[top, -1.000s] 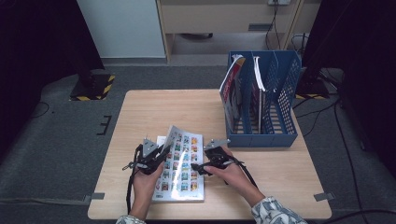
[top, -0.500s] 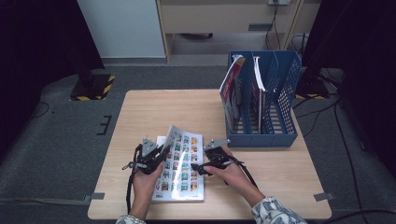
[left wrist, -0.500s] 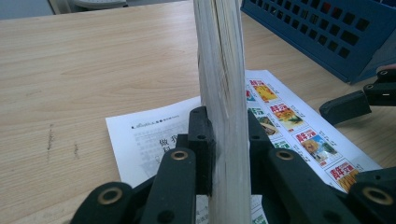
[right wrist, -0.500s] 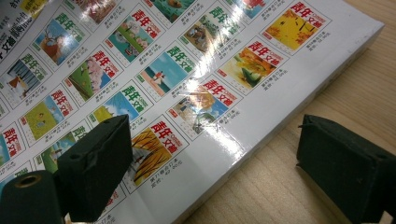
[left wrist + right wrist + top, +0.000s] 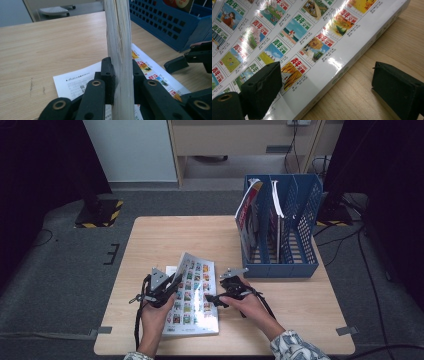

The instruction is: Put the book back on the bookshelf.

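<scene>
A magazine (image 5: 196,290) with rows of small coloured pictures on its cover lies on the wooden table (image 5: 165,235) near the front edge. My left gripper (image 5: 171,288) is shut on its left edge, and the thick bundle of pages (image 5: 119,37) stands upright between the jaws (image 5: 121,75) above a flat white page (image 5: 75,82). My right gripper (image 5: 214,298) is open at the magazine's right edge. One pad (image 5: 262,87) hovers over the cover (image 5: 287,32); the other pad (image 5: 397,87) is over bare wood, so the jaws straddle the spine.
A blue file rack (image 5: 280,270) stands at the table's right rear, holding a red-covered magazine (image 5: 248,210) and a thin white one (image 5: 276,205). Cables trail from both grippers toward the front edge. Dark equipment flanks the table.
</scene>
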The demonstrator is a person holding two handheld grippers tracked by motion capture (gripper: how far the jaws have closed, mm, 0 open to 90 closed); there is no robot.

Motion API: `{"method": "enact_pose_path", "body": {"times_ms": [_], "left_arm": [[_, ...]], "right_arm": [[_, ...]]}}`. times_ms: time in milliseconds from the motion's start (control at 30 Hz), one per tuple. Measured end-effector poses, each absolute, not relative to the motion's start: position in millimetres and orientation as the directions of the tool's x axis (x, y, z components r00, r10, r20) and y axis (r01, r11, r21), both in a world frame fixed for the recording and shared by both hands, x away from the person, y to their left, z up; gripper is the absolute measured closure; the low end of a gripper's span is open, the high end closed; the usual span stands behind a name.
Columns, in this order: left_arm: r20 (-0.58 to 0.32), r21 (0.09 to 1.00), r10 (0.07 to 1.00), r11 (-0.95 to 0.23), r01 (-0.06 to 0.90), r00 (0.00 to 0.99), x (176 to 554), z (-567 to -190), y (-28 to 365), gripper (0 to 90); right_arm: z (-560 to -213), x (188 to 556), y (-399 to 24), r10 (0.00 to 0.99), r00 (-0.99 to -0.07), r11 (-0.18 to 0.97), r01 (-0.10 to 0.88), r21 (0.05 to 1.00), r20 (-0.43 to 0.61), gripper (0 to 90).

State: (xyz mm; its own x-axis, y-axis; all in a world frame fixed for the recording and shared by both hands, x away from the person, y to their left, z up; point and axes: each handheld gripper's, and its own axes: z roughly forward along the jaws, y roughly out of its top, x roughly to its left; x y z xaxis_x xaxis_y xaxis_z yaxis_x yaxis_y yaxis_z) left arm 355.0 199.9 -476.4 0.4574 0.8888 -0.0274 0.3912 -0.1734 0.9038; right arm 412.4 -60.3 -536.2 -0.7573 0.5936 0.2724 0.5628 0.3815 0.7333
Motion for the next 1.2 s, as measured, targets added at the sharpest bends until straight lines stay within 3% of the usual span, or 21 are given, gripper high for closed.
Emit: {"method": "enact_pose_path", "body": {"times_ms": [533, 833, 1000, 1100, 1200], "left_arm": [[-0.035, 0.927, 0.885, -0.145, 0.346, 0.464, 349.7, -468.5, 201.4, 78.7], [-0.100, 0.894, 0.899, -0.107, 0.436, 0.426, 368.5, -487.2, 213.8, 78.3], [-0.090, 0.859, 0.917, -0.126, 0.496, 0.389, 378.3, -501.1, 216.3, 77.0], [-0.045, 0.823, 0.934, -0.167, 0.543, 0.355, 384.0, -509.6, 217.4, 69.2], [-0.080, 0.788, 0.945, -0.135, 0.600, 0.317, 388.6, -519.4, 222.7, 50.8]], "right_arm": [[-537.3, 405.2, -48.6, 0.521, -0.787, 0.383, 0.561, 0.734, 0.330, 9.9], [-537.1, 406.5, -47.9, 0.534, -0.786, 0.388, 0.556, 0.735, 0.313, 9.9], [-537.0, 405.7, -46.7, 0.535, -0.790, 0.398, 0.548, 0.736, 0.299, 9.8], [-537.1, 405.1, -45.3, 0.538, -0.791, 0.401, 0.543, 0.738, 0.291, 9.4], [-537.4, 404.1, -44.1, 0.537, -0.799, 0.414, 0.528, 0.741, 0.270, 9.3]]}}
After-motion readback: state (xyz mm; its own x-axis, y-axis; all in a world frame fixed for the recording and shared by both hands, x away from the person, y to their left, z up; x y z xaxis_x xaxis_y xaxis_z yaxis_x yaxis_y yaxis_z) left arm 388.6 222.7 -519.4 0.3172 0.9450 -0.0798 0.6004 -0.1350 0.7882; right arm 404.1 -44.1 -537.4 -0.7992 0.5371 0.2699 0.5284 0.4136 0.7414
